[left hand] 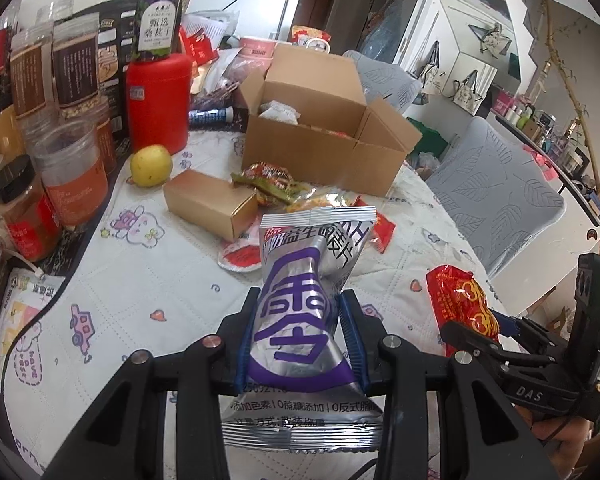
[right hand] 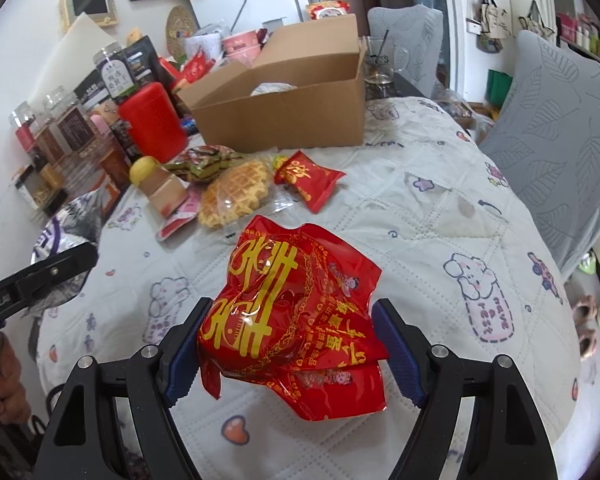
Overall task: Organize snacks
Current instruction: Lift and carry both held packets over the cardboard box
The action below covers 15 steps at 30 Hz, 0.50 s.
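Left fingers (left hand: pixel 249 344) pinch a silver pouch (left hand: pixel 300 320); right fingers (right hand: pixel 184 356) clamp a red packet (right hand: pixel 296 320), its underside hidden.

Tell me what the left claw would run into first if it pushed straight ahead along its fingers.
Holding the silver-purple snack packet, the left claw points at the loose snacks ahead. Probably the waffle pack and the gold box come first, before the open cardboard box; depth is uncertain.

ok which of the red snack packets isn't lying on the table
The big crumpled red packet with gold characters, pinched in the right claw and lifted off the table. The smaller red packet near the waffle lies flat on the cloth.
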Motion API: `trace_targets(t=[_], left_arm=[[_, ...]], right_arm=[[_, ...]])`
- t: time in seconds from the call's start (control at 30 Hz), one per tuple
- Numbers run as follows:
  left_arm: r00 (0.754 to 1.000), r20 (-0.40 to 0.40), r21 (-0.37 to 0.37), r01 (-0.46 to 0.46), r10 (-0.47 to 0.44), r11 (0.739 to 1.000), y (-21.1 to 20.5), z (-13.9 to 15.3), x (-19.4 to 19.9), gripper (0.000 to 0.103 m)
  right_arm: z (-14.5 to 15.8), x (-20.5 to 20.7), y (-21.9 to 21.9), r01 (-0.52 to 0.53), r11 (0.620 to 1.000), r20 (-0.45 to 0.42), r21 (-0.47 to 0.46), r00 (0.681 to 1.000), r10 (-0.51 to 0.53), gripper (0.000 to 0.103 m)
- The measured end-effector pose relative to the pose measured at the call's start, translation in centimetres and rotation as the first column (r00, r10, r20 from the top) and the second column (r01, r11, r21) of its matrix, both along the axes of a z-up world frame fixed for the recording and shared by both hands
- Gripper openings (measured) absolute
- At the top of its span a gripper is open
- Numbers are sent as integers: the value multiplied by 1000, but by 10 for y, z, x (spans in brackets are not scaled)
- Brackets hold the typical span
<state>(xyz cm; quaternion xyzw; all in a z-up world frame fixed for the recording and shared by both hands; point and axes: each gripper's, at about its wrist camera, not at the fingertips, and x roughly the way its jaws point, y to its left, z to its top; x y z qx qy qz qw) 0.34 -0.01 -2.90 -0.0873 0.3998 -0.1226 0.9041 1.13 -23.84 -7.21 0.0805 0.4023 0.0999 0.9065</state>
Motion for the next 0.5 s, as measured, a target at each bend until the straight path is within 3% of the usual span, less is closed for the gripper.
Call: trace_targets(t=[0.5], left_arm=[[991,131,4,26,-26,1000,-7,46,31,39]], right_arm=[[53,11,10,-87,996,133,31,988,82,80]])
